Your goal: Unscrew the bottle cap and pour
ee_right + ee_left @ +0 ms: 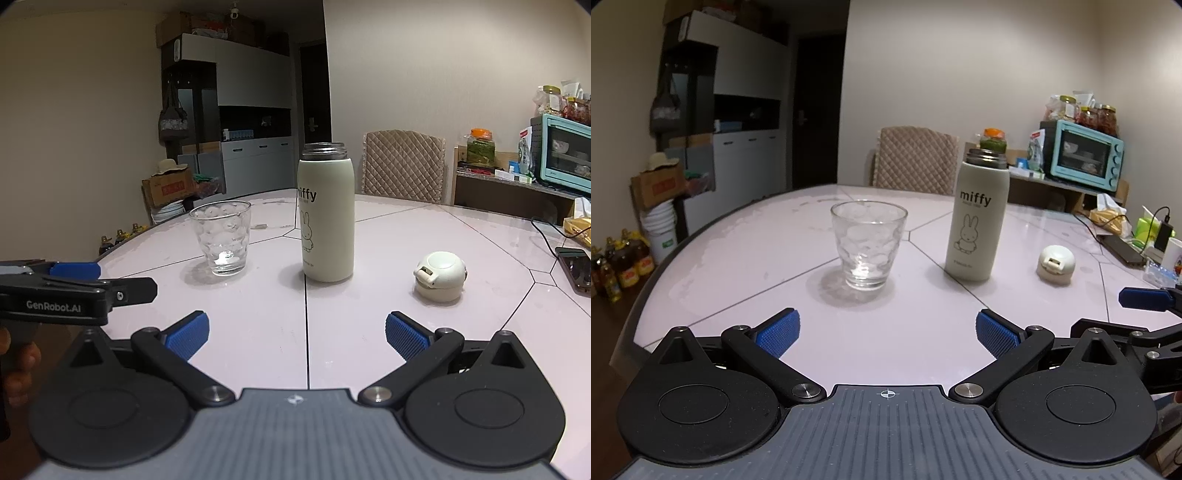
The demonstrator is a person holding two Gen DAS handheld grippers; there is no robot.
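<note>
A cream "miffy" bottle [977, 218] [326, 214] stands upright on the white table [746, 266] [406, 236], its metal neck uncovered. Its rounded cream cap [1055, 264] [440, 276] lies on the table to the bottle's right. A clear dimpled glass [868, 244] [221, 238] stands to the bottle's left; any liquid in it is hard to tell. My left gripper [887, 332] is open and empty, near the table's front edge, facing the glass and bottle. My right gripper [297, 334] is open and empty, facing the bottle.
A quilted chair [916, 160] [404, 166] stands behind the table. A phone and cables [1123, 247] [574, 266] and tissue packs lie at the table's right side. A teal oven [1084, 157] sits on a shelf at the back right. The left gripper also shows in the right wrist view [74, 291].
</note>
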